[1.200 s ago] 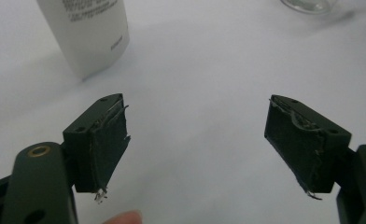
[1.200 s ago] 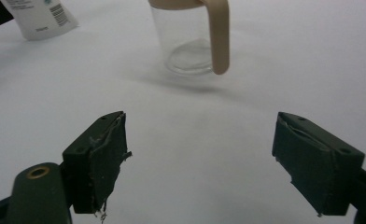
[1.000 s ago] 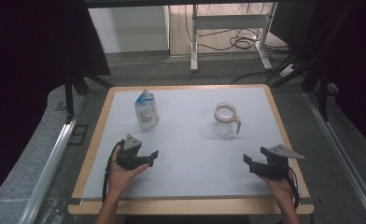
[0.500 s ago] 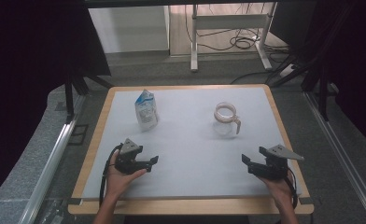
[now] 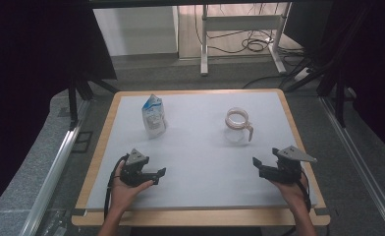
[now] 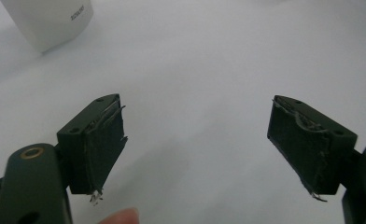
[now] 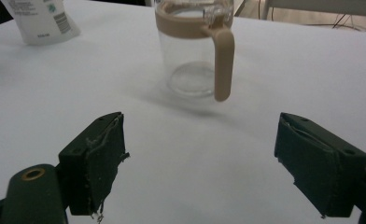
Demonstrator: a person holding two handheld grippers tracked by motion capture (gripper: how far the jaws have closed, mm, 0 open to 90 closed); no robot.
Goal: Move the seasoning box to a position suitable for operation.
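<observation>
Table (image 5: 107,147), white mat with a wooden rim. Two things stand at its far half: a small milk carton (image 5: 153,116) to the left, upright, and a clear glass jug (image 5: 237,127) with a tan collar and tan handle to the right. They are well apart from each other.

Left gripper (image 5: 157,173) rests low near the front edge, jaws wide, nothing between them. In the left gripper view the carton's base (image 6: 50,21) sits off to the upper left, well clear of the pads.

Right gripper (image 5: 257,163) sits near the front right, jaws wide and empty, and they have just been opening a little further. The right gripper view looks almost straight at the jug (image 7: 195,51), handle (image 7: 223,63) turned towards the camera.

Risks, as I judge them:
- Jug looks empty and light, with smooth glass. A pad that meets the wall before the other could push it along the mat or tip it.
- The handle faces the right gripper; a grip on the handle alone may let the body swing.
- Carton is tall and narrow-based. A high or off-centre nudge from the left jaws could topple it; a hard squeeze could dent it.
- Trailing cables could drag across the mat.
</observation>
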